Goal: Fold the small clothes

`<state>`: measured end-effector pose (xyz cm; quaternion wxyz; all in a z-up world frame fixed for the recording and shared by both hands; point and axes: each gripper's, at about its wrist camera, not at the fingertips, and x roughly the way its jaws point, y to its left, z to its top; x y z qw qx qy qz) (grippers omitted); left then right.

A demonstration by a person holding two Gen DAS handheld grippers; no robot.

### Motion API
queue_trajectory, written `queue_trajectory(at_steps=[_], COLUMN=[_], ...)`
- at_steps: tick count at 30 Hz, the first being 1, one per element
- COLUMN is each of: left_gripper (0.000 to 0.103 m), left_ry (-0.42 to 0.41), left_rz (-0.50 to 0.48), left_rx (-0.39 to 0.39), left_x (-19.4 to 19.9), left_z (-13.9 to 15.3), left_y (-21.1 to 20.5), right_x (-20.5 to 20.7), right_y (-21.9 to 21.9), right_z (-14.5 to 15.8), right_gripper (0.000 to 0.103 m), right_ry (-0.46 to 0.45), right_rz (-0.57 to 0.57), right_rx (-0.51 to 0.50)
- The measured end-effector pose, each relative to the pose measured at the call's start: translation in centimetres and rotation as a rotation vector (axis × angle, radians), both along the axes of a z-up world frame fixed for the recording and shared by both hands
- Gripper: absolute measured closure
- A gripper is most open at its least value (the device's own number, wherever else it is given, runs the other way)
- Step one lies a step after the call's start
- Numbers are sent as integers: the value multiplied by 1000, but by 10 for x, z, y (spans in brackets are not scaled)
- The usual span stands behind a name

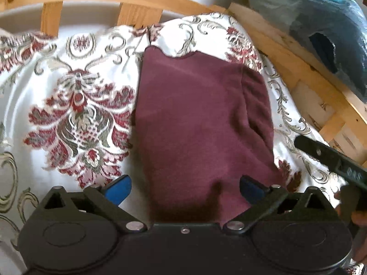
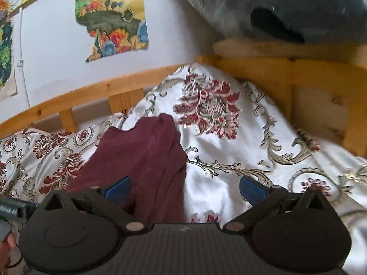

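Patterned bedspread (image 1: 75, 105), folded maroon garment (image 1: 197, 123), left tool (image 1: 185, 189) and right tool (image 2: 185, 190) wide open, empty

We record a maroon garment (image 1: 201, 123) of soft, matt, fleecy knit cloth. Beneath it we list a bedspread (image 1: 75, 105) of smooth, glossy satin-like fabric with woven red and grey floral brocade. We note a bed frame (image 1: 137, 13) of pale, knotty wood, finish matt. The left gripper (image 1: 185, 189) and right gripper (image 2: 185, 189) are matt black plastic with shiny metal pivot pins and blue textured pads (image 2: 251, 189). Above, a wrapped bundle (image 1: 321, 29) shows glossy, crinkled plastic film. We enter 1 paper poster (image 2: 112, 16), unevenly cut.
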<state>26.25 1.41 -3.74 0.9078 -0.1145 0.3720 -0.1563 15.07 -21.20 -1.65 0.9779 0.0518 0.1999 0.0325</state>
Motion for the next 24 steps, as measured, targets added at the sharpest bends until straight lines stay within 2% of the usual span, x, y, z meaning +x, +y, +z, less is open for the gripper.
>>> queue_trajectory(at_steps=[5,10,18,24], left_gripper=[1,1,1,1], left_ry=[-56,-112,-141,-149], left_rz=[19,20,64,62], left_rx=[63,126,155,229], left_x=[-16,-36,-66,-91], left_z=[22,39,54,58], left_y=[-7,-13,-16,-26], right_x=[-34,-60,-95,-119], right_y=[12,20,24,28], right_z=[10,16,24,29], right_gripper=[0,0,0,0], right_ry=[-43,-65,-103,-130], right_rz=[-71,-83,-89,-69], right_rx=[7,-7,-47,-72])
